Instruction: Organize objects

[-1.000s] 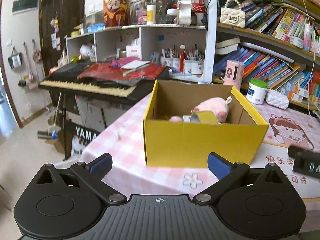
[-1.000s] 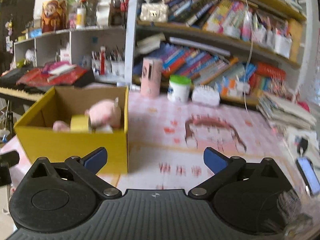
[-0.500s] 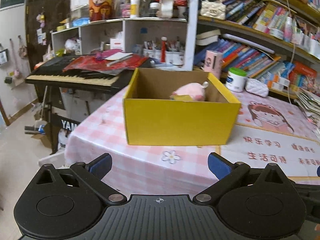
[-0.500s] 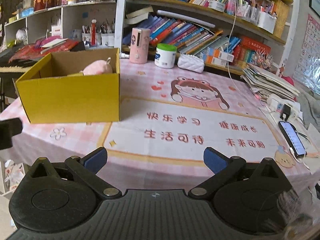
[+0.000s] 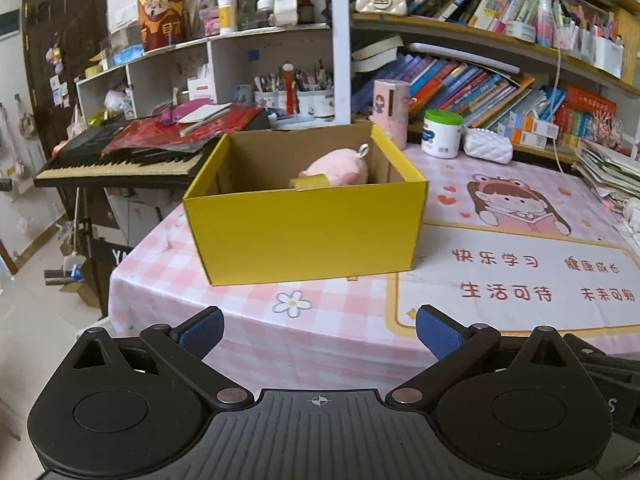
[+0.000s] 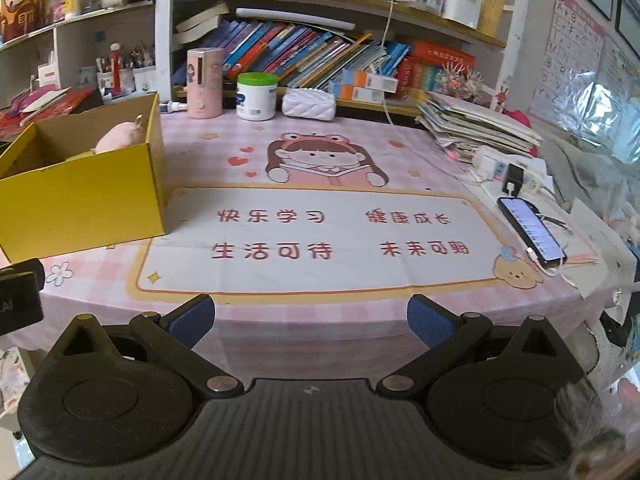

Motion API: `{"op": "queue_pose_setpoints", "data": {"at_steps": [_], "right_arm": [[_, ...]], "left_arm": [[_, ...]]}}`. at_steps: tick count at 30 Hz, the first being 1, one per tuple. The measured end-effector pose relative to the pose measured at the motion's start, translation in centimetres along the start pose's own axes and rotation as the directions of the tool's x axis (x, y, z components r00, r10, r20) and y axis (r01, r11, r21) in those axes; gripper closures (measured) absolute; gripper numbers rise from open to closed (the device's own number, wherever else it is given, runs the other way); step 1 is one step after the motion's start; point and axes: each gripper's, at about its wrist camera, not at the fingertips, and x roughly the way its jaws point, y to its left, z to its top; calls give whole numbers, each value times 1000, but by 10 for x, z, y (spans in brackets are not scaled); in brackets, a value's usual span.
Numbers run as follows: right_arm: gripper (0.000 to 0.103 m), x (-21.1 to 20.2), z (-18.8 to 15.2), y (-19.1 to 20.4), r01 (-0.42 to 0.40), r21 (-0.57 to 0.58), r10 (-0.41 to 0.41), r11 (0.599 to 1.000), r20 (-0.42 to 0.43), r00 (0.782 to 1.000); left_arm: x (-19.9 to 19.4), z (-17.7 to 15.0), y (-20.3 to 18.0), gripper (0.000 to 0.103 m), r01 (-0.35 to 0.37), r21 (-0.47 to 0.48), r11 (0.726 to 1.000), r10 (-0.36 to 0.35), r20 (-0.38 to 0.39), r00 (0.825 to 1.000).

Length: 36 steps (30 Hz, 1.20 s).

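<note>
Both grippers — left gripper (image 5: 318, 330) and right gripper (image 6: 310, 320) — are hanging off the table's near edge, fingers spread wide, gripping nothing. Pink plush toy (image 5: 340, 168) and yellow tape roll (image 5: 310, 182) are sitting inside the yellow box (image 5: 304, 232). Anything further probably means reaching past the box wall — phone (image 6: 532, 230) and paper stack (image 6: 476, 128) are crowding the right side.

It was a home study room, shown by crowded bookshelves (image 6: 304, 56), a keyboard piano (image 5: 120, 156) and a cartoon-printed tablecloth (image 6: 320, 232).
</note>
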Motion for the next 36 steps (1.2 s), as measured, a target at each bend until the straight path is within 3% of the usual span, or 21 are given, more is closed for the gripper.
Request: {"op": "queue_pose_setpoints", "data": {"at_steps": [16,36], "right_arm": [[0,-2,-7,-36,34,85,-33,996,-10,999],[0,0,-7,-25,34,56,-33,998,-24,999]], "left_arm": [[-3,-8,-40,0,53,127,990,-52,-12,999],[0,-11,-36,0,8,130,991,-3,-39,999]]}}
